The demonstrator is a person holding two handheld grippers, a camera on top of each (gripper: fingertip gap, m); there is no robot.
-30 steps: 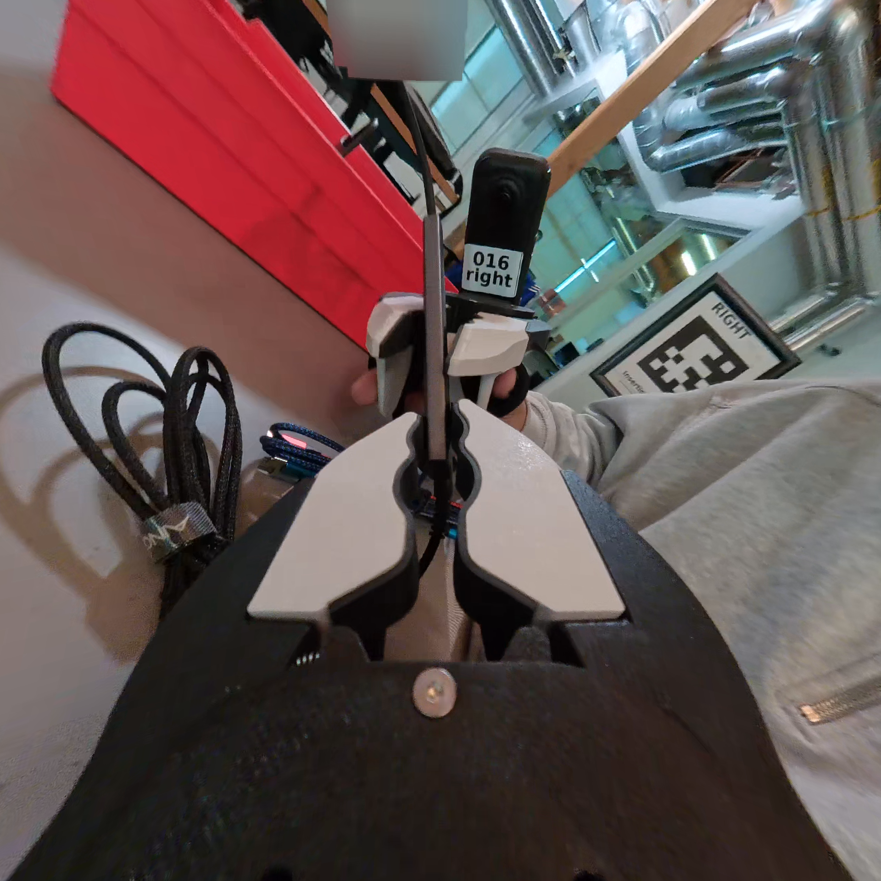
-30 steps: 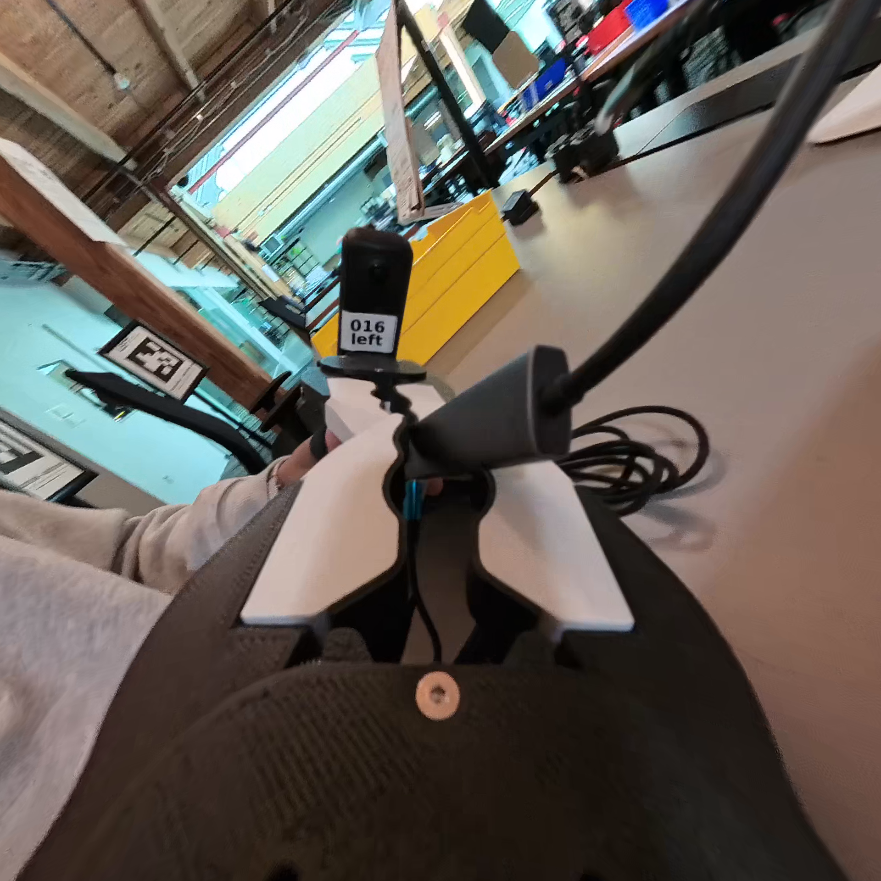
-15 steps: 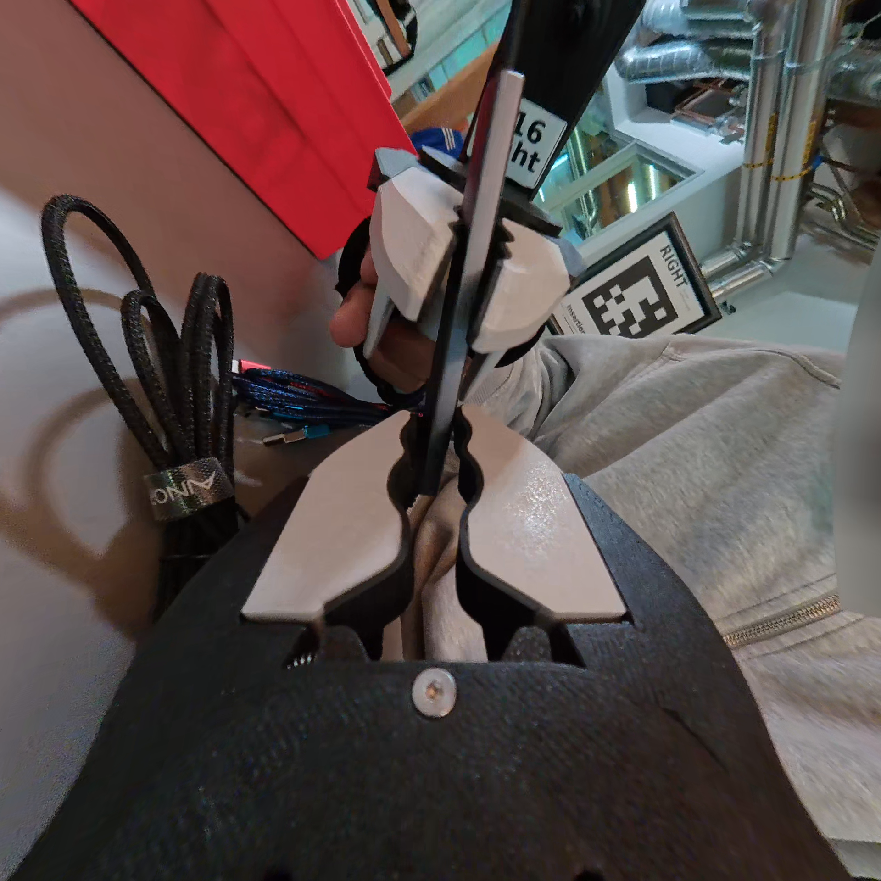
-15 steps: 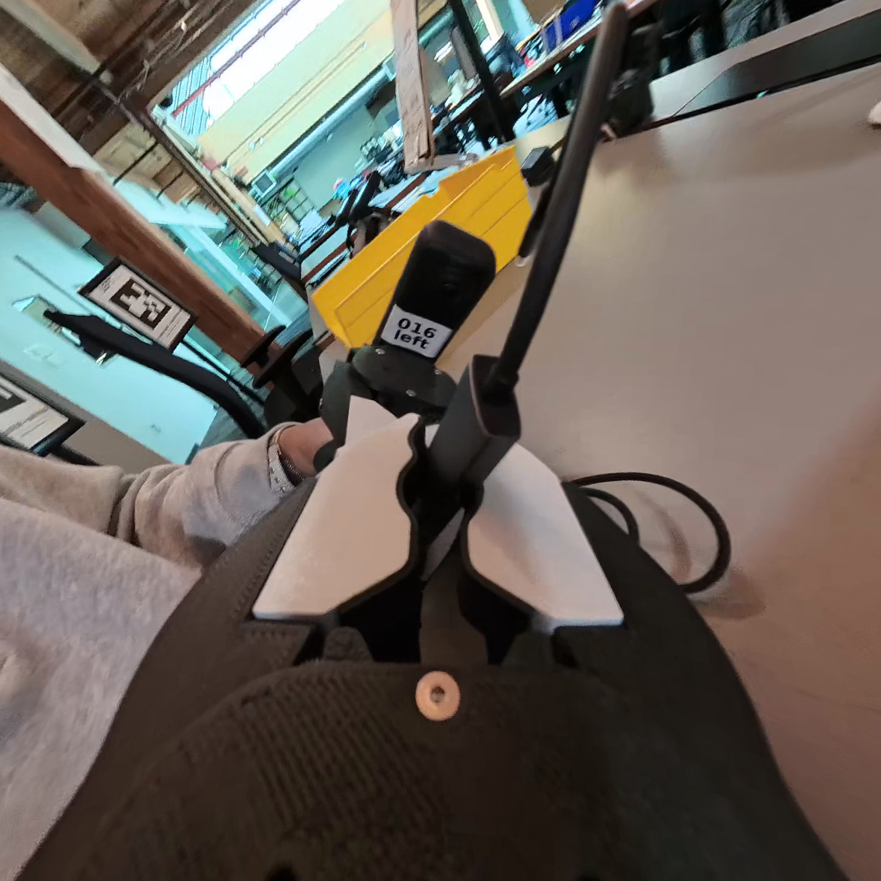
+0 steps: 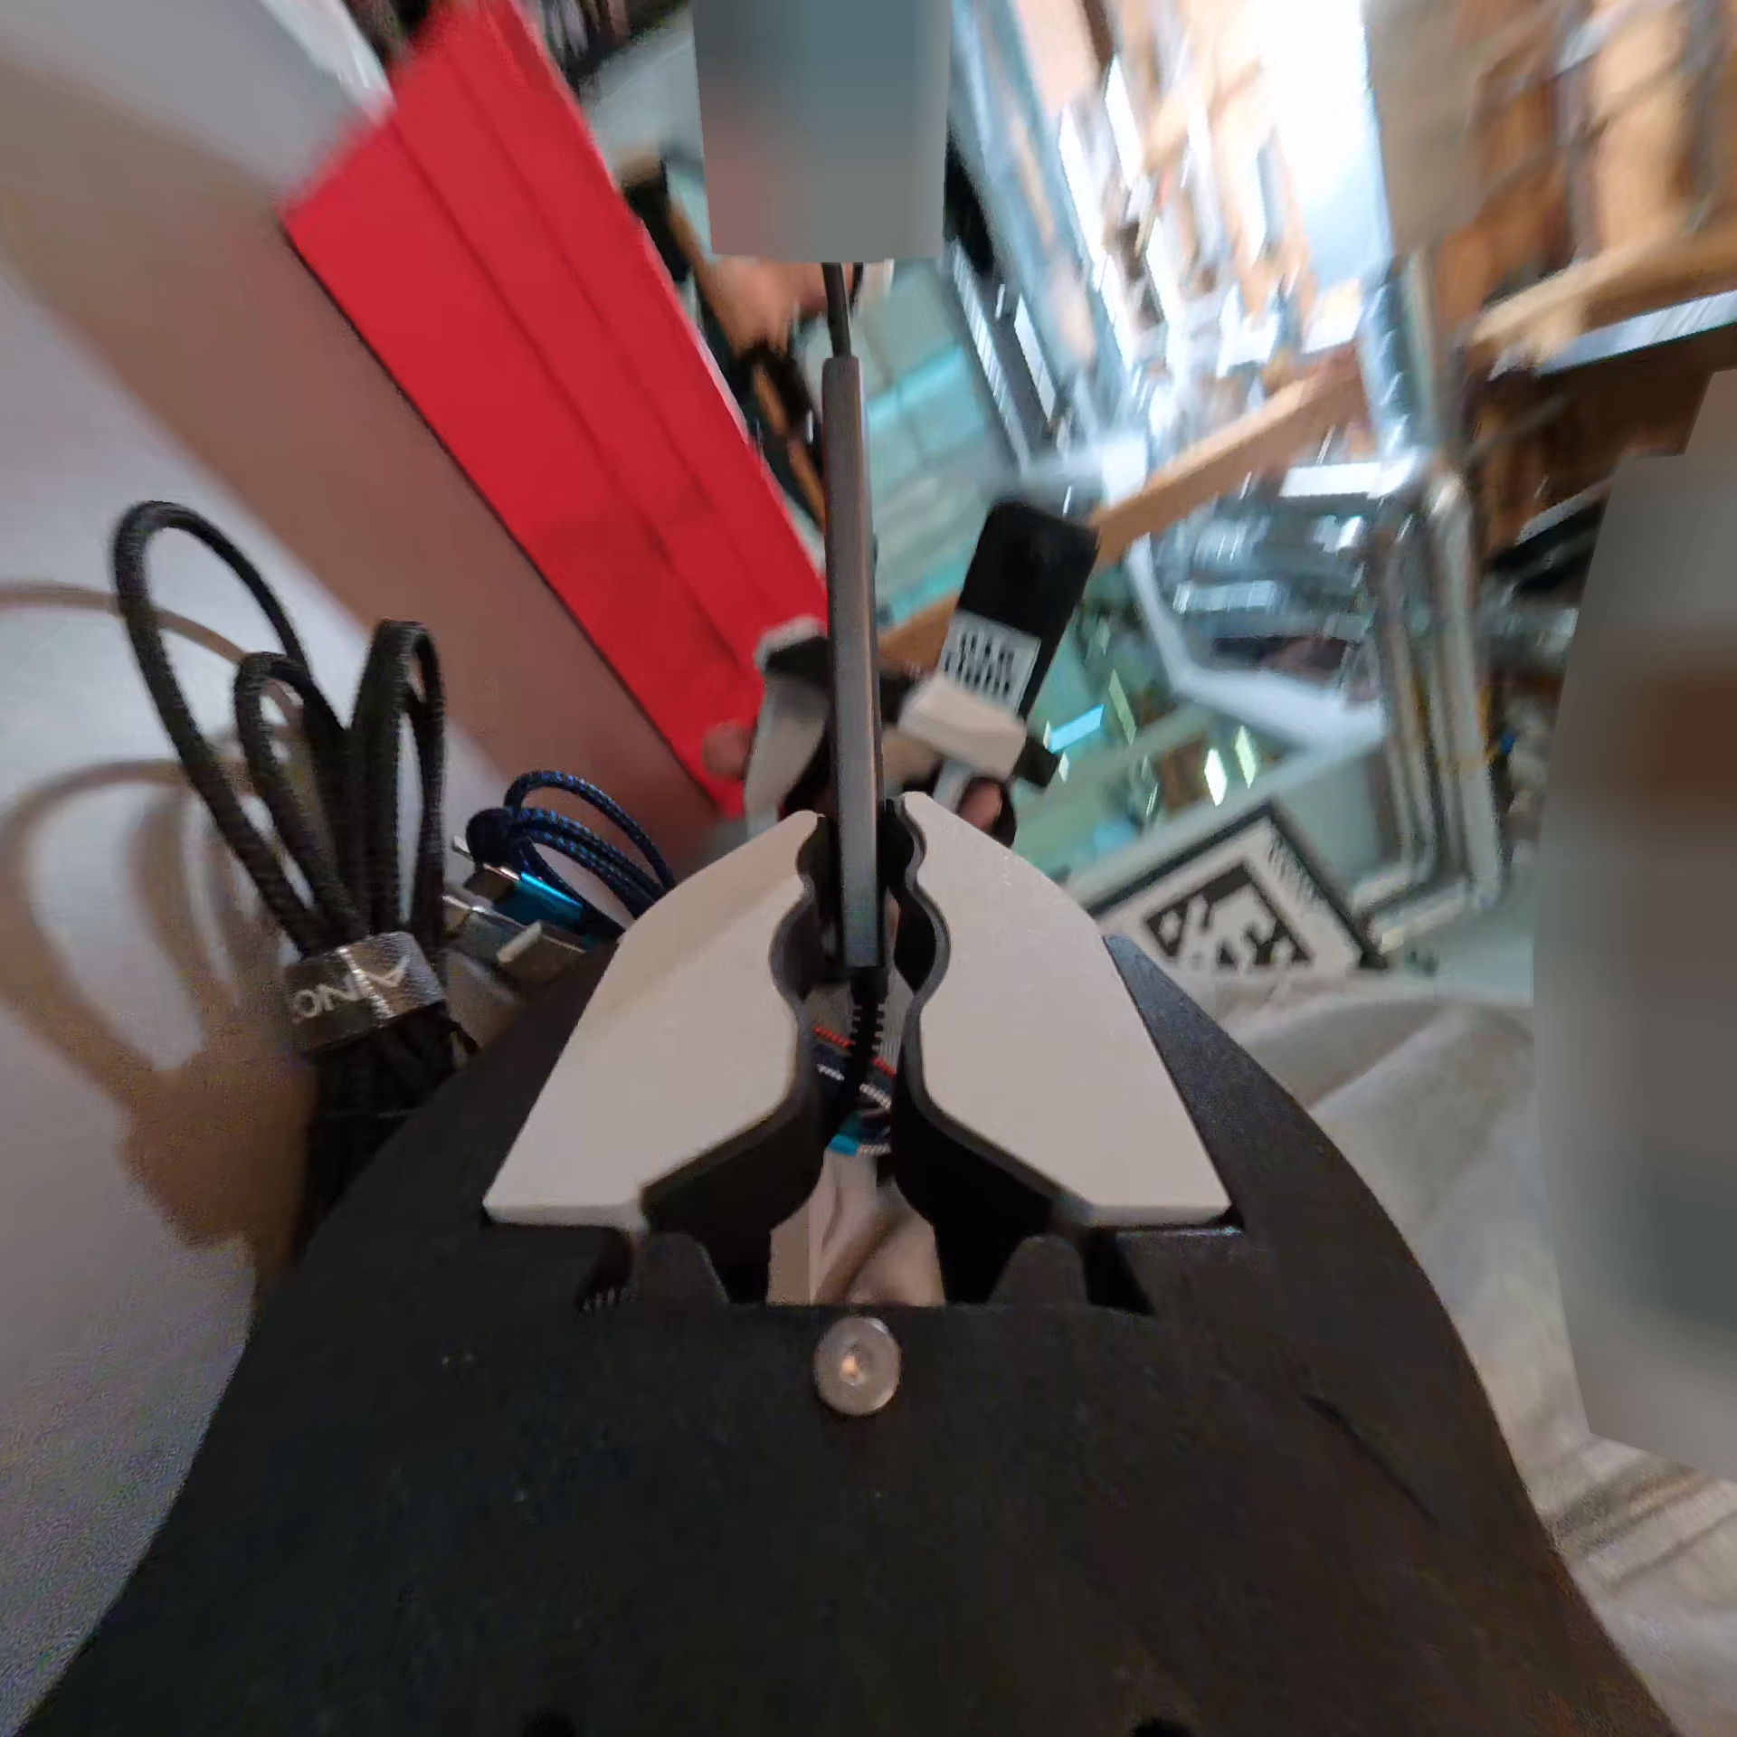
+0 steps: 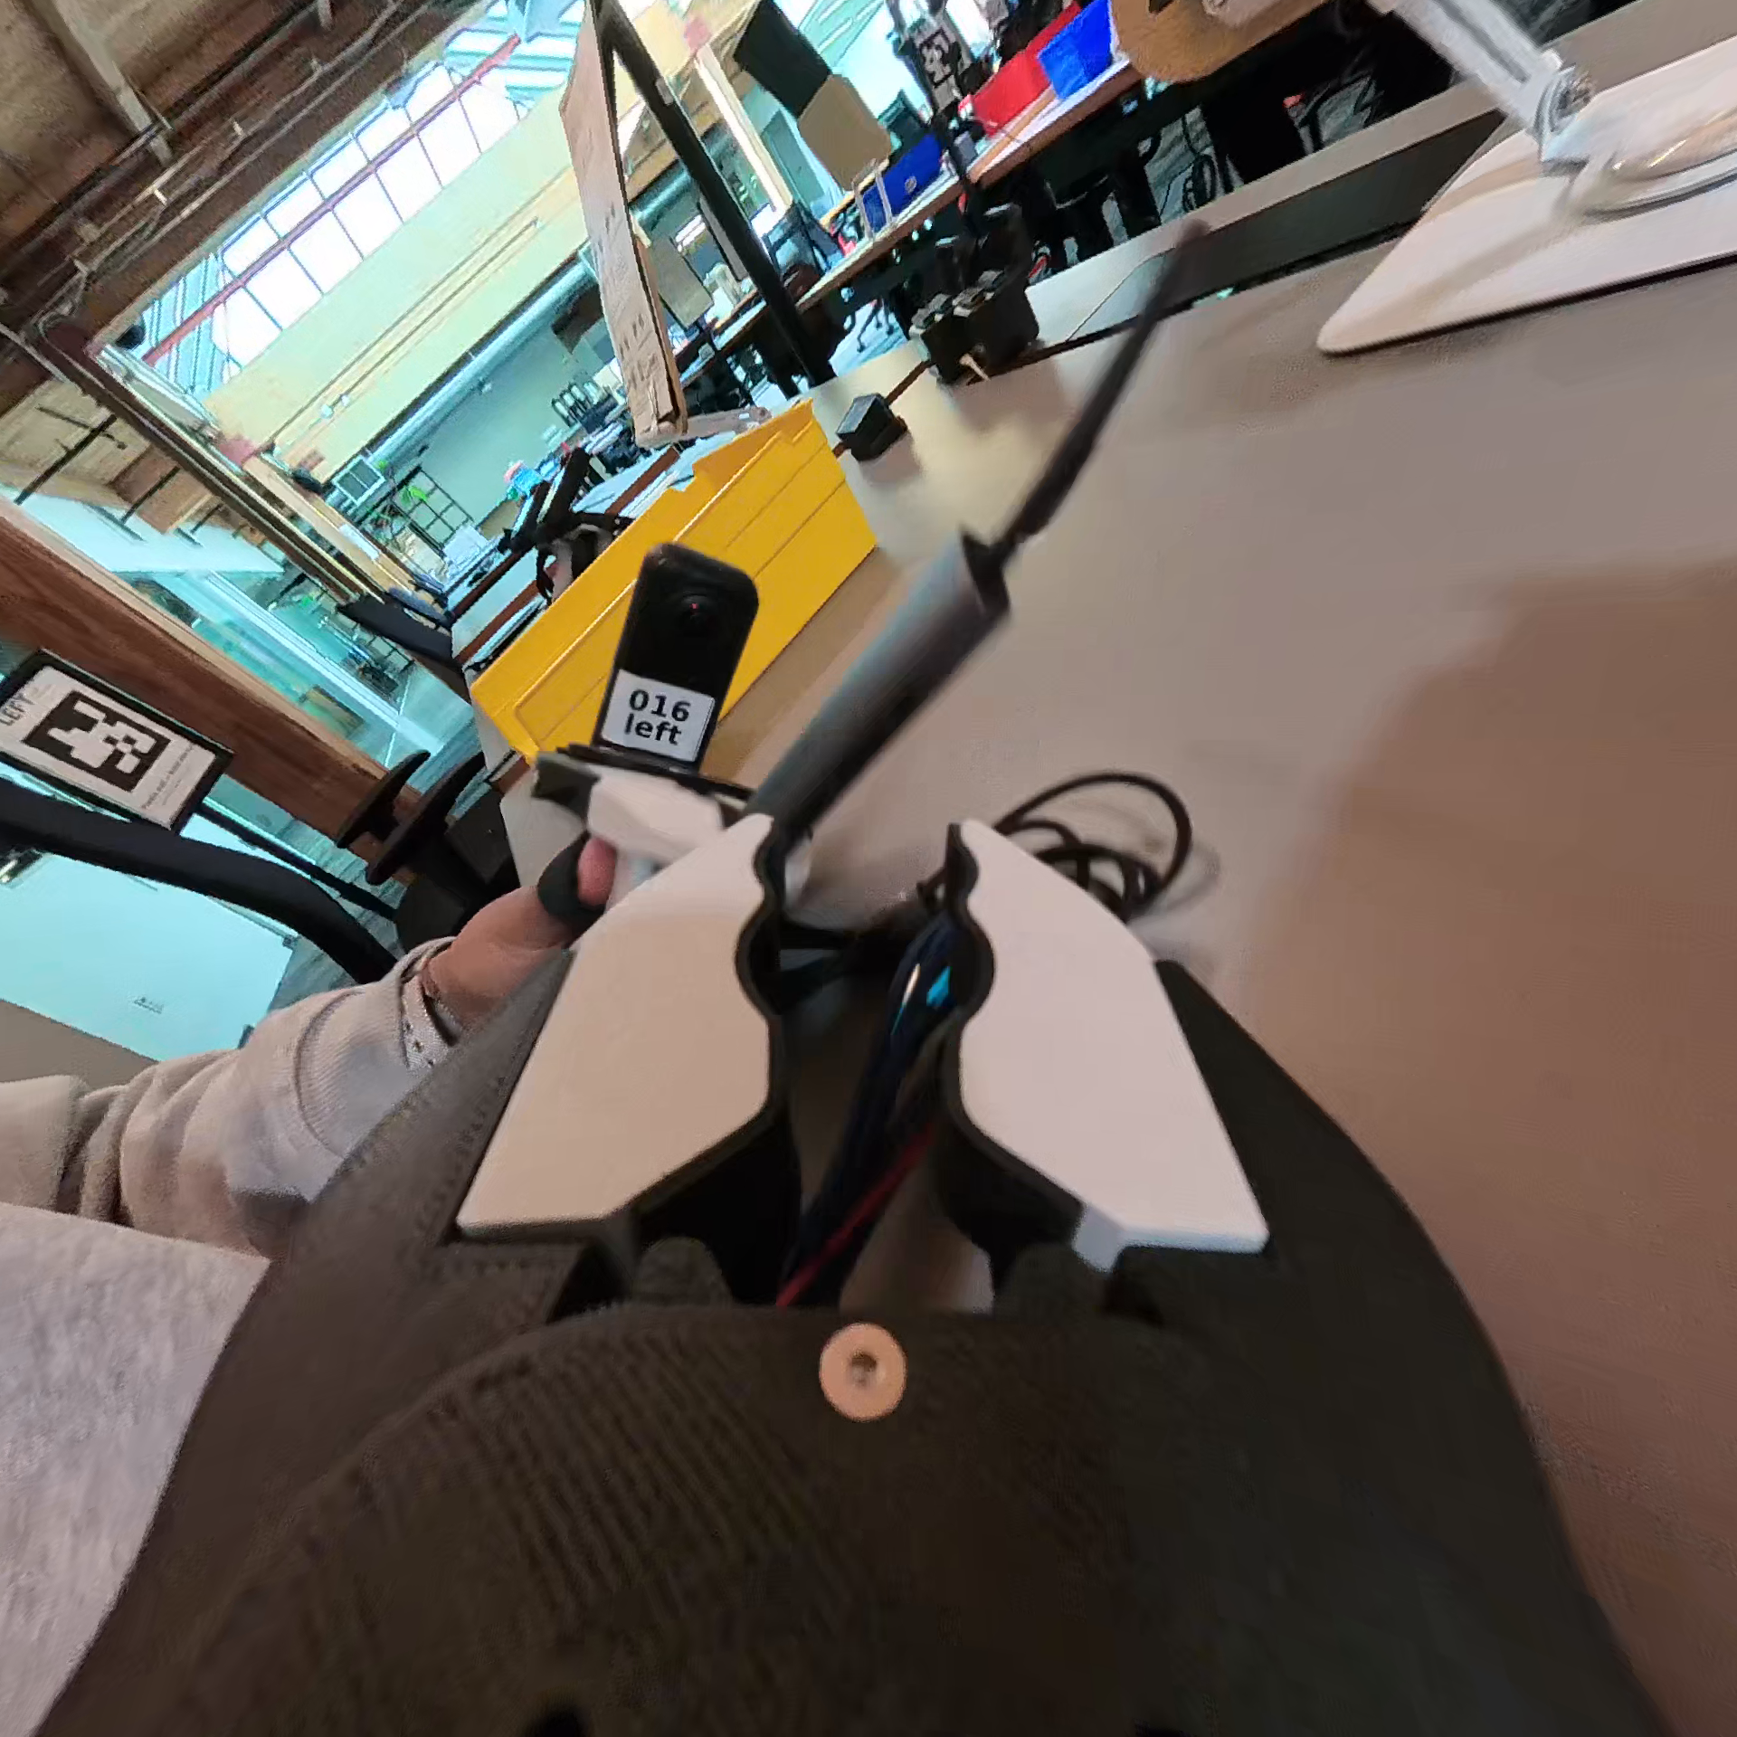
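Observation:
My left gripper is shut on the lower end of a slim grey hub, which stands up from the jaws with a black cable leaving its top. My right gripper is open and empty, with its jaws apart just short of the hub. In the right wrist view the hub slants up to the right out of the left gripper. A blue braided cable lies on the table under the right gripper's gap. The right gripper also shows in the left wrist view, behind the hub.
A red bin stands behind a strapped black cable coil and a blue braided cable. A yellow bin, a loose black cable and a white base are on the grey table. A grey sleeve is at the left. Some 4 cm of space lies between my two pairs of fingers.
The right gripper, shut on the hub before, has opened and let go of it and drawn back. The left gripper still holds the hub and has swung its view.

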